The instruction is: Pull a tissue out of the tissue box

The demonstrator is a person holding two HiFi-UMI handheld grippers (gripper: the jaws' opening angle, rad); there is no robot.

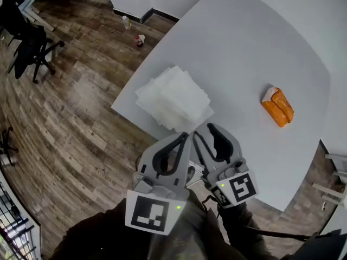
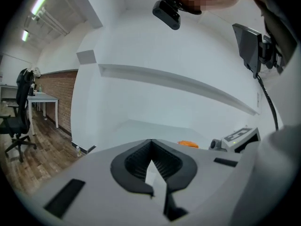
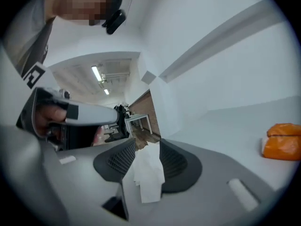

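Note:
An orange tissue pack [image 1: 278, 107] lies on the white table [image 1: 244, 42] at the right, with a bit of white at its far end; it also shows in the right gripper view [image 3: 283, 141] and small in the left gripper view [image 2: 188, 144]. A loose pile of white tissues [image 1: 173, 99] sits near the table's left corner. Both grippers hover side by side at the near edge, just short of that pile. My left gripper [image 1: 188, 136] has its tips together [image 2: 151, 145] and nothing clearly held. My right gripper [image 1: 203, 130] stands open [image 3: 147, 144]; white tissue [image 3: 148, 175] shows in the gap, and the pads do not press it.
Wooden floor lies left of the table, with a black office chair [image 1: 30, 45] and two small bottles [image 1: 140, 40] on the floor near the table's far corner. The table's curved edge runs close under my grippers. White furniture [image 1: 331, 183] stands at the right edge.

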